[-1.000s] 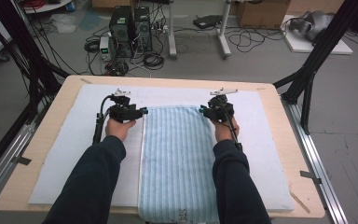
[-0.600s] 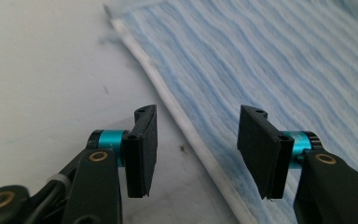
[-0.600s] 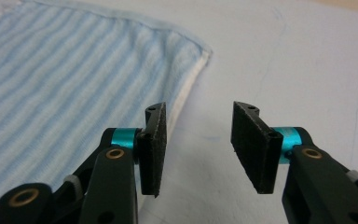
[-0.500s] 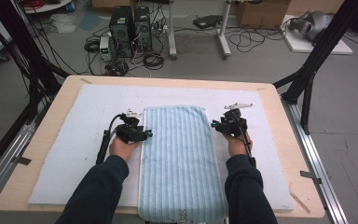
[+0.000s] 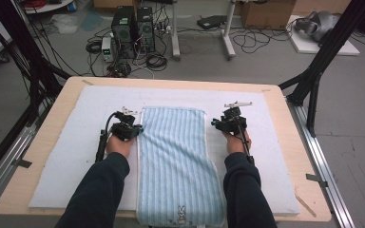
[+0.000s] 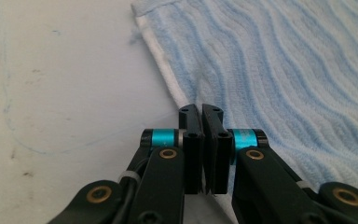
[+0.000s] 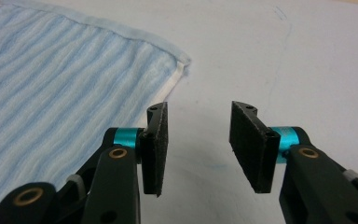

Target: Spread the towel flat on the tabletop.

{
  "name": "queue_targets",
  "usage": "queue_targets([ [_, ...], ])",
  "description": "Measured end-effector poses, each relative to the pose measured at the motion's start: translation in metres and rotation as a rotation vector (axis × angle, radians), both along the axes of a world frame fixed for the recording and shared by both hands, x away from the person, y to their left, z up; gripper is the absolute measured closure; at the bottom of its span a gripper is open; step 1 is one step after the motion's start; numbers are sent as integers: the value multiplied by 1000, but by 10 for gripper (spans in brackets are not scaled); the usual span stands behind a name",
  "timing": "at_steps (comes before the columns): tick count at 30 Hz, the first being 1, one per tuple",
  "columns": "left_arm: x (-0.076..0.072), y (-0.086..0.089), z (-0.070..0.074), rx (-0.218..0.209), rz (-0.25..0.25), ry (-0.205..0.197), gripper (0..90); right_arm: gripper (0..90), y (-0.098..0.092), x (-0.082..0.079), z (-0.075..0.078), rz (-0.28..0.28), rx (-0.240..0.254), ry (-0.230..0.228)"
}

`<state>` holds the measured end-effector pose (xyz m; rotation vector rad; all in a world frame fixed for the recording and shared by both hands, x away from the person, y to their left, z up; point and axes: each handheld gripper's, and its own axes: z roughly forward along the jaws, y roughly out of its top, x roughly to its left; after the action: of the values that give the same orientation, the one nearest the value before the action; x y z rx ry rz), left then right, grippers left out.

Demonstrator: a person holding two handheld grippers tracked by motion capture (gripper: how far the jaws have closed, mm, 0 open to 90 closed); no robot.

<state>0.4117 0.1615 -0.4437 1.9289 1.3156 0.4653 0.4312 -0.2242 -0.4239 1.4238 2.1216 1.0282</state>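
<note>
Tool gaping beside towel edge, on mat

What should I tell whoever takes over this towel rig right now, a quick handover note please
Left gripper: jaws have just been closing and now stand together at the white left edge of the blue striped terry towel; whether cloth is pinched between them I cannot tell.
Right gripper: jaws apart, nothing between them, over the white padded mat just off the towel's right edge.
Towel: lies flat lengthwise down the middle of the mat, near end at the table's front edge.
Done: both grippers brought to the towel's long edges.
Left: probably the right gripper's grip on its edge, then whatever fold or lift follows.
</note>
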Motion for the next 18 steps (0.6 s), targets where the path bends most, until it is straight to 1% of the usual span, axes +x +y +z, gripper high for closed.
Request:
queue_targets([
  [1,1,1,-1,-28,0,4,775,560,3,4,0,2,1,7],
  [2,1,1,-1,-44,4,5,686,554,4,7,-1,8,-2,6],
  [3,1,0,-1,-52,10,5,581,544,7,11,-2,13,-4,13],
  [4,0,-1,0,-62,4,8,501,538,11,16,-3,20,-10,15],
  [5,-1,-3,1,-73,-8,6,489,538,16,22,-4,30,-14,20],
  [7,-4,-3,3,-79,-20,-2,458,534,26,33,-7,45,-33,25],
  [8,-5,-3,4,-84,-22,-9,458,537,31,38,-8,50,-42,33],
  [9,-6,-1,6,-90,-23,-12,457,563,36,42,-10,59,-52,29],
  [10,-6,0,8,-96,-19,-13,455,583,42,47,-14,69,-77,51],
  [11,-7,2,9,-94,-21,-18,454,654,46,50,-17,90,-106,52],
  [12,-8,3,10,-96,-17,-19,452,791,48,50,-16,101,-116,33],
  [13,-9,5,11,-97,-16,-21,448,848,50,50,-17,126,-133,23],
  [14,-11,6,12,-91,-20,-20,443,870,53,52,-16,132,-155,20],
  [15,-13,8,12,-88,-19,-20,440,875,55,53,-15,122,-192,18],
  [16,-14,9,13,-82,-24,-11,439,877,56,55,-14,98,-242,2],
  [17,-16,8,13,-83,-31,-3,433,878,54,56,-13,64,-265,-10],
  [18,-18,8,15,-79,-46,4,426,876,49,57,-14,18,-255,-11],
])
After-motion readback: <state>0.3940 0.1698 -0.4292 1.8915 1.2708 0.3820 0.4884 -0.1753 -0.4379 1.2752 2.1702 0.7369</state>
